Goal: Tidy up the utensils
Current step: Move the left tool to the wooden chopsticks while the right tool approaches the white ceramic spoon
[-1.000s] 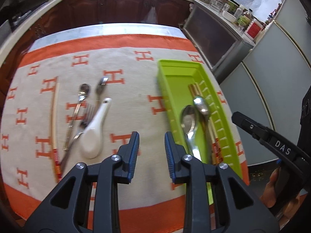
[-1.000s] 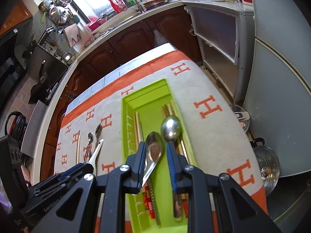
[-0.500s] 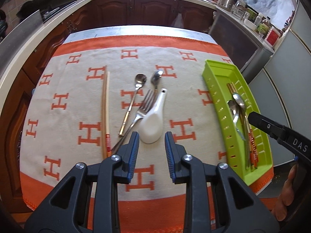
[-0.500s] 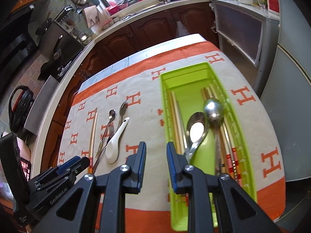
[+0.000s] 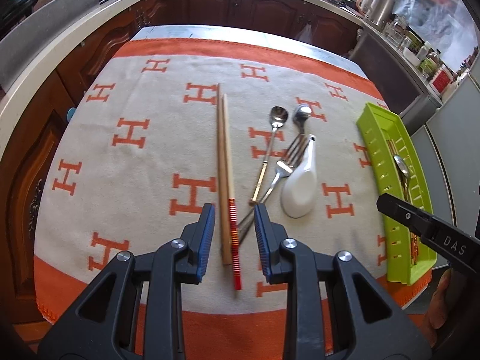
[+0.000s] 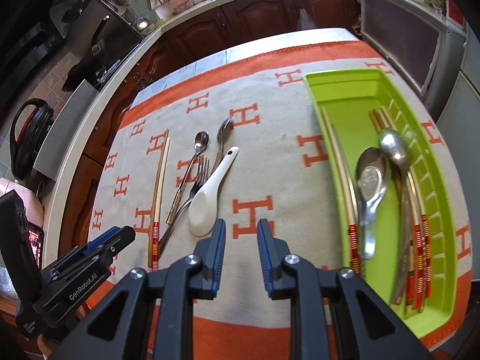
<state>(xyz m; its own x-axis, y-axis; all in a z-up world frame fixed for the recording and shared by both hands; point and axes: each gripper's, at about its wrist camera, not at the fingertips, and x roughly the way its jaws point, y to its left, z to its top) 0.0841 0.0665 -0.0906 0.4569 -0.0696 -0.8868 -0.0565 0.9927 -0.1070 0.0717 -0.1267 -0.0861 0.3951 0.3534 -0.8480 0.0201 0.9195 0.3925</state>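
Left tongs (image 5: 234, 228) narrow, empty, straddling the chopsticks (image 5: 224, 162) handle ends. Right tongs (image 6: 241, 247) narrow, empty, tray (image 6: 339, 85) to their right.

Risk: the fork (image 5: 282, 168) handle crosses close by; closing could catch it too.

Surface (image 5: 192, 324) edge just below; open cloth leftward.

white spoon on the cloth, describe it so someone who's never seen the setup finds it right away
Start at the orange-bordered cloth with the H pattern, left of the green tray. Among the loose utensils there, the white spoon lies rightmost, beside a metal fork. It is the only white ceramic piece, with a broad, deep bowl and short handle; its neighbours are slim metal or wood.
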